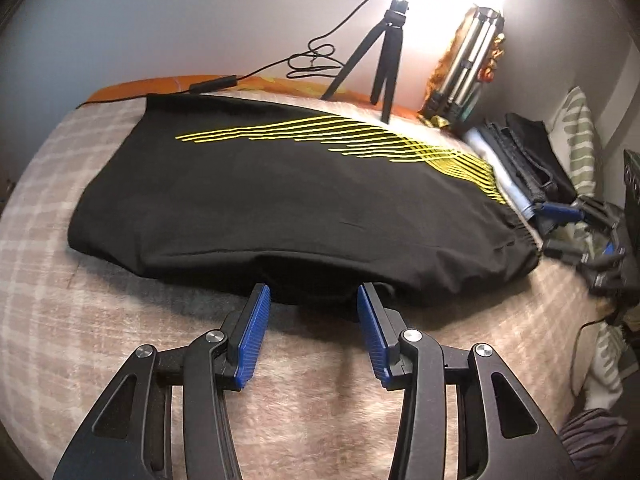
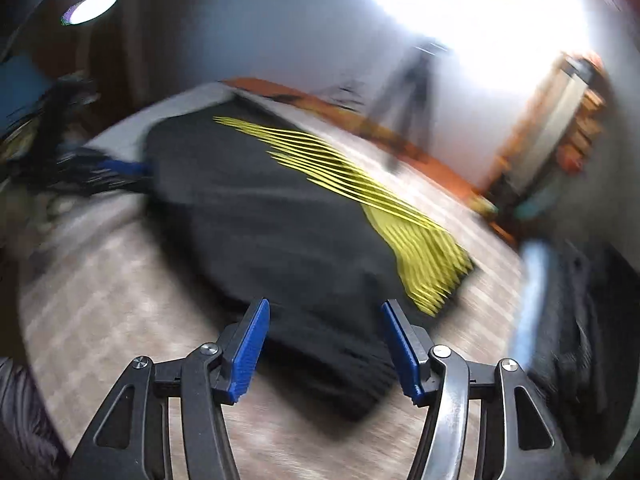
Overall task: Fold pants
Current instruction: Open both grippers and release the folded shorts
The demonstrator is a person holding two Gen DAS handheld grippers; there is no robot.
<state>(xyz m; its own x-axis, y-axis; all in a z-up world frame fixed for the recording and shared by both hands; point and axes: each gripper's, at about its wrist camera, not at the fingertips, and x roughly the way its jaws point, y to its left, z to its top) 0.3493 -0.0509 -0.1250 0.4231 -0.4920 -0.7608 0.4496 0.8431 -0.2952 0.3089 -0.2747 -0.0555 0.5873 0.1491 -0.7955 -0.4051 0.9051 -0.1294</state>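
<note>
Black pants (image 1: pixel 280 208) with yellow stripes lie folded flat on a beige checked blanket (image 1: pixel 80 320). My left gripper (image 1: pixel 314 294) is open and empty, its blue fingertips at the near edge of the pants, where the top layer lifts a little. The right wrist view is blurred by motion. It shows the same pants (image 2: pixel 280 232) from the waistband end. My right gripper (image 2: pixel 326 308) is open and empty, just over the near corner of the pants. The right gripper also shows in the left wrist view (image 1: pixel 560 213) at the far right, beside the waistband.
A small black tripod (image 1: pixel 380 52) with a cable stands behind the pants by the wall. A second folded tripod (image 1: pixel 464 68) leans at the back right. A stack of folded dark clothes (image 1: pixel 524 156) and a striped pillow (image 1: pixel 580 140) lie right of the pants.
</note>
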